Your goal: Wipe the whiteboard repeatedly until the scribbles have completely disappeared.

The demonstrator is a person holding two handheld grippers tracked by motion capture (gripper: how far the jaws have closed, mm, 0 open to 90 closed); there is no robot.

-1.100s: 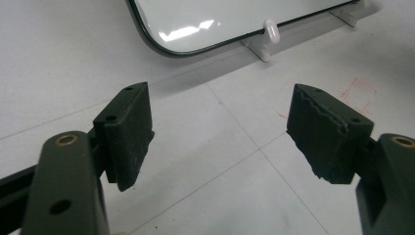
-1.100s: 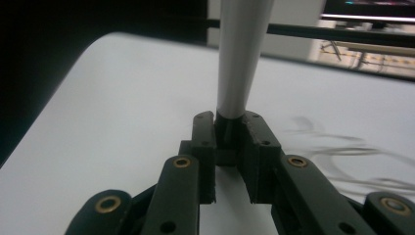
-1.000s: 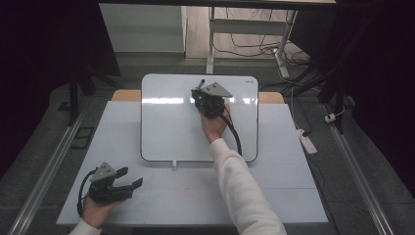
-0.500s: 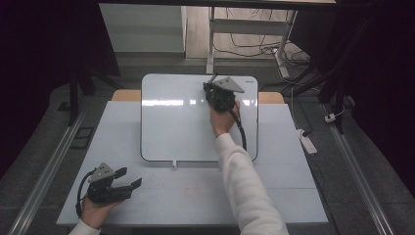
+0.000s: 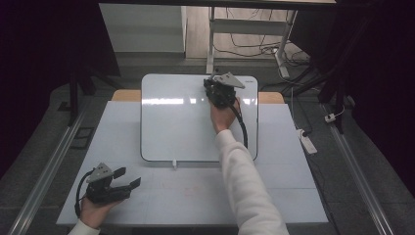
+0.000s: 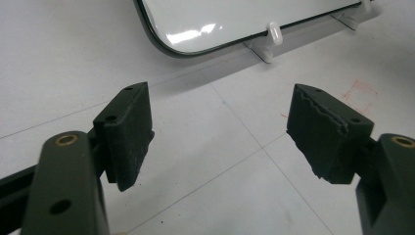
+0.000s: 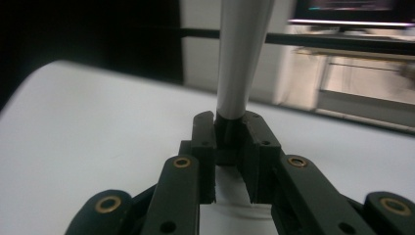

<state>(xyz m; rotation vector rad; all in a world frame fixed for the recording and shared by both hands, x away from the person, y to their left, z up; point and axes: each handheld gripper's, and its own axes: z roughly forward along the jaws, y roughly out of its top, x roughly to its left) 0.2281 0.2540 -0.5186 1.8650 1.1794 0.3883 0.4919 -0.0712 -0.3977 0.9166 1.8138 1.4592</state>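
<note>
1. High view: the right gripper [image 5: 219,93] sits over the far right part of the whiteboard [image 5: 176,127], which lies flat on the pale surface [image 5: 293,196]. The left gripper [image 5: 110,185] rests near the surface's front left corner, well apart from the board.
2. Left gripper view: jaws spread wide, nothing between them; the whiteboard's [image 6: 235,19] rounded corner lies ahead.
3. Right gripper view: jaws pinching a marker [image 7: 240,63], its white barrel rising upright above the board.
</note>
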